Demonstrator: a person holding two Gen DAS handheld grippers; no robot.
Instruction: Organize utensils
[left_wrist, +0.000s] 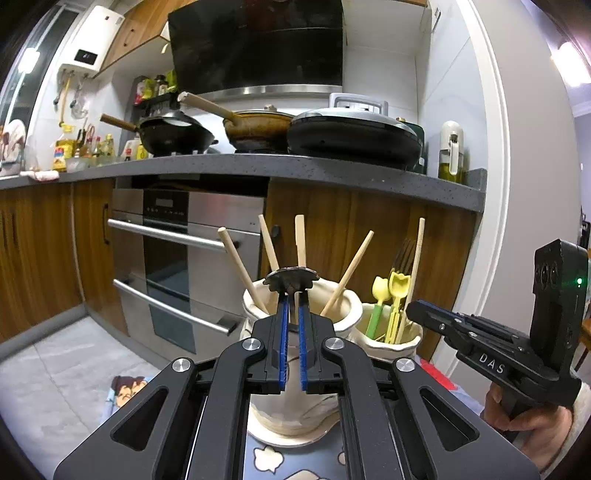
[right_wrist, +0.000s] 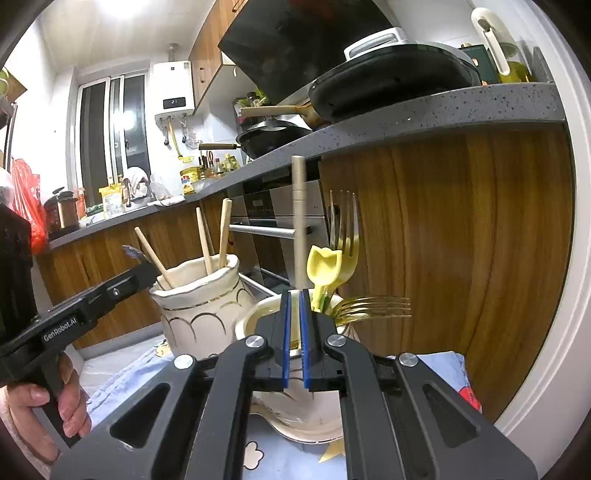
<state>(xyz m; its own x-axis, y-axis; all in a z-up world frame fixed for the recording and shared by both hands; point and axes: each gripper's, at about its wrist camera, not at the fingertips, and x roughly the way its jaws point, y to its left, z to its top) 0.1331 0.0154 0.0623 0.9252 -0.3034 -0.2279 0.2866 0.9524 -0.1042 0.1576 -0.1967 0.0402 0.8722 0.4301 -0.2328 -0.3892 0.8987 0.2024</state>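
Utensils are mostly sorted. Through my left wrist camera, my left gripper (left_wrist: 292, 295) pinches a dark scalloped-handled utensil (left_wrist: 291, 278) above the larger ceramic jar (left_wrist: 295, 406), beside wooden chopsticks (left_wrist: 242, 267). Through my right wrist camera, my right gripper (right_wrist: 294, 295) clamps a tall beige stick (right_wrist: 298, 221) upright over the smaller jar (right_wrist: 258, 314), near forks (right_wrist: 347, 229) and yellow tulip spoon (right_wrist: 324, 266). Both pieces, I judge, remain to be dropped in.
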